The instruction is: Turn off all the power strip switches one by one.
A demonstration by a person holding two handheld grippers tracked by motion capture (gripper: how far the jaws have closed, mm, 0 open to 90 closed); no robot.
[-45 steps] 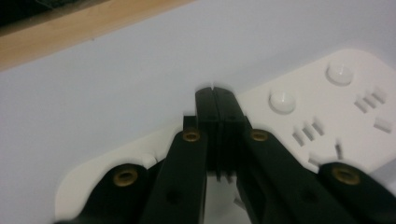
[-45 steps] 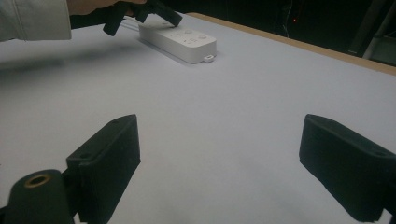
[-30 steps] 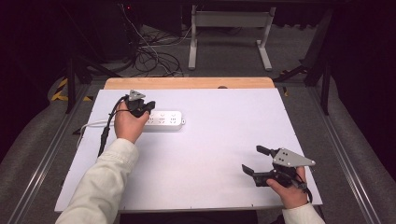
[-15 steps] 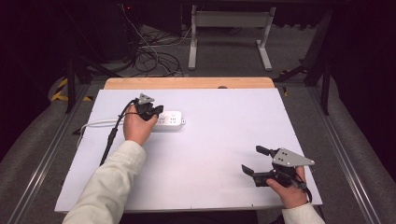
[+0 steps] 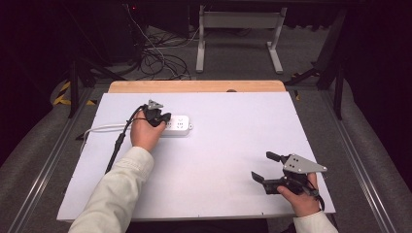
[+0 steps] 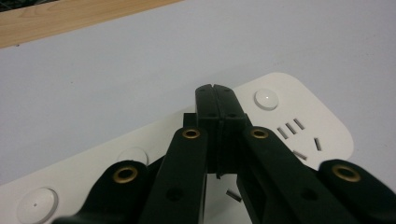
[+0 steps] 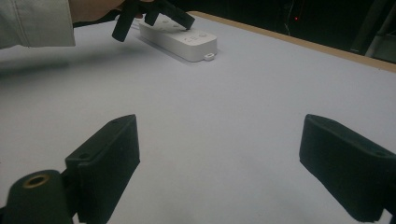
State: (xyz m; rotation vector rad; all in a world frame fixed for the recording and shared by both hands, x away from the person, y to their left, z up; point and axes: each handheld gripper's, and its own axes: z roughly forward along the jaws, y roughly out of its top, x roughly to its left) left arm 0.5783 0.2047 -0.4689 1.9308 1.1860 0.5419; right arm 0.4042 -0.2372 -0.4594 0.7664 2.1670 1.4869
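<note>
A white power strip (image 5: 177,125) lies on the left half of the white table top, its cable trailing off to the left. My left gripper (image 5: 163,119) hovers over the strip's left part, jaws shut with nothing between them. In the left gripper view the closed tips (image 6: 217,100) point down at the power strip (image 6: 289,116) between its round buttons and socket slots. My right gripper (image 5: 265,166) rests near the table's front right corner, open and empty. The right gripper view shows the wide jaws (image 7: 219,163) over bare table, the power strip (image 7: 180,41) far off.
The white table top (image 5: 233,126) has a wooden strip (image 5: 194,86) along its far edge. Behind the table are cables on the floor and a metal stand (image 5: 238,34). A black cable (image 5: 119,143) trails from the left gripper along the sleeve.
The left gripper has moved right along the power strip, from its left end to over its middle-left. The right gripper has stayed in place, still open.
</note>
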